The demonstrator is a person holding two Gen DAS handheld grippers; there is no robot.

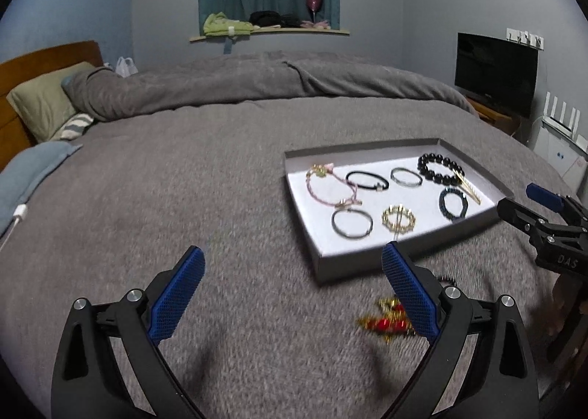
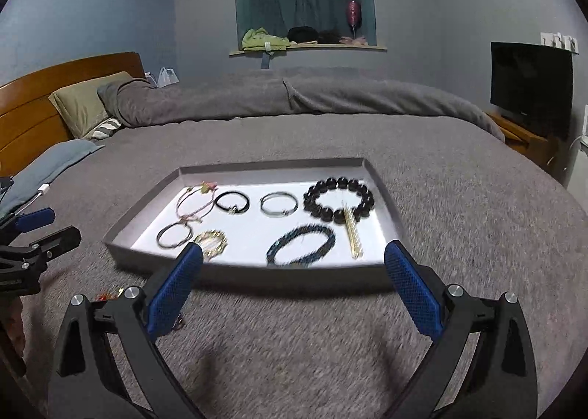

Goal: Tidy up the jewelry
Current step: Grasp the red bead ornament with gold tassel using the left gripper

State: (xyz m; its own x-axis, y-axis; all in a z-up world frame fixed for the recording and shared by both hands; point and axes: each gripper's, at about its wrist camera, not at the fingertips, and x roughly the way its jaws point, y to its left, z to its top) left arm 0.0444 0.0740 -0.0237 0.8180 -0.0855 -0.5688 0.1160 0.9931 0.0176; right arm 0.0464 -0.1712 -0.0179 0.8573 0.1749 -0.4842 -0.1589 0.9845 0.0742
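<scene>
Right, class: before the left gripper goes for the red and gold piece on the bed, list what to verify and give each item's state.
1. Left gripper jaws open: ok.
2. Red and gold piece outside the tray, on the blanket: ok.
3. Piece lined up between the jaws: not ok, it sits by the right-hand one.
4. Free space in tray: ok.
5. Right gripper empty: ok.
6. What the piece is: cannot tell, blurred.
</scene>
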